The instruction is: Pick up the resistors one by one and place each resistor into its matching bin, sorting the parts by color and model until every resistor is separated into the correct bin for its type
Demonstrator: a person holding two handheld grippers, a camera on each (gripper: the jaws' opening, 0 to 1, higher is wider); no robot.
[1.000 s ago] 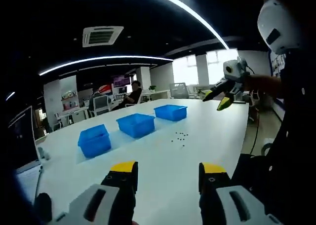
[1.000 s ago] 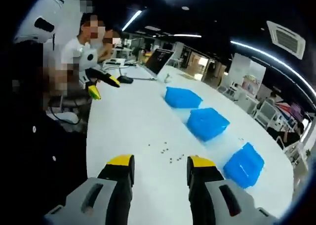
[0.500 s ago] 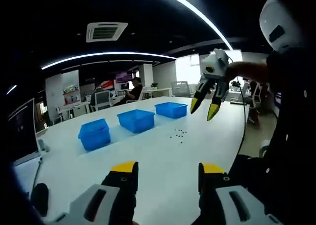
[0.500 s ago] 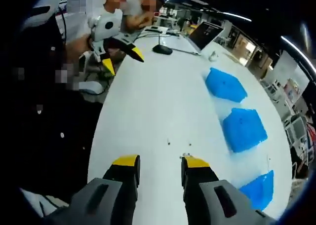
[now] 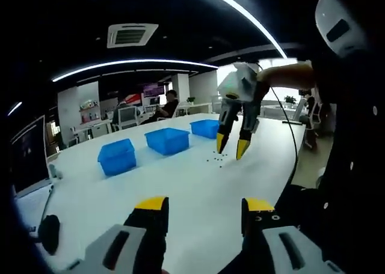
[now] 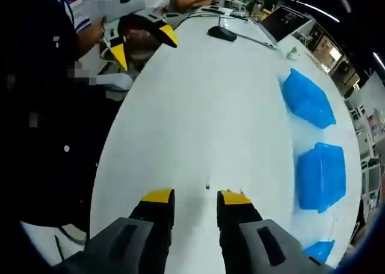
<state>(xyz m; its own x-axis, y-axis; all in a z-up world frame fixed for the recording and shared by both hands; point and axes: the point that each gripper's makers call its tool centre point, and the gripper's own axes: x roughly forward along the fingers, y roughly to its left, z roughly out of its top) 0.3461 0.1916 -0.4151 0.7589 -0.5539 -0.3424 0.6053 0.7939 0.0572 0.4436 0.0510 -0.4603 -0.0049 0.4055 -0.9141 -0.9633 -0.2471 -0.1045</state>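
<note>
Several tiny dark resistors (image 5: 215, 158) lie scattered on the white table (image 5: 180, 184), in front of three blue bins (image 5: 117, 157) (image 5: 168, 140) (image 5: 206, 128). My right gripper (image 5: 231, 146) points down just above the resistors, jaws apart and holding nothing. In the right gripper view its yellow tips (image 6: 196, 197) frame bare table, with one resistor (image 6: 207, 182) just beyond them. The bins (image 6: 308, 100) (image 6: 320, 175) (image 6: 317, 250) line the right side there. My left gripper (image 5: 204, 205) hovers open over the near table, well short of the resistors; it appears again as the left gripper (image 6: 144, 45), held off the table's edge.
A laptop (image 5: 24, 160) and a black mouse (image 5: 48, 233) sit at the table's left end, seen again as laptop (image 6: 283, 21) and mouse (image 6: 222, 33). People sit in the office beyond. The table's edge runs close to my body.
The right gripper has swung from high over the far table down to just above the resistors, tips now pointing at the table. The left gripper has barely moved.
</note>
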